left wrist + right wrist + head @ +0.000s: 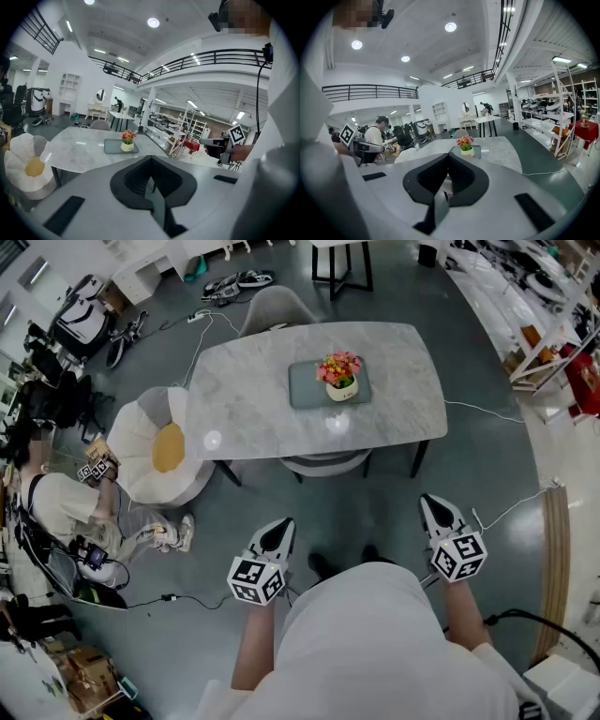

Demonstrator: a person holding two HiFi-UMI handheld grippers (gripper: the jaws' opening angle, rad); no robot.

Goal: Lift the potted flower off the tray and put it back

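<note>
Potted flower [339,374] stands upright on the grey tray [305,388], upper centre of the head view, about the middle of the marble table [244,399].

Both my tools hang low in the frame, well apart from the table, over grey floor.
- Left gripper [281,526], lower centre-left: jaws pressed together, nothing between them.
- Right gripper [433,503], lower centre-right: jaws likewise together, empty.

In each gripper view I see the pot small and far off, just above the jaw tips.

Daisy-shaped seat [155,451] sits at the table's left end. A person [66,512] sits at the frame's left edge.
</note>
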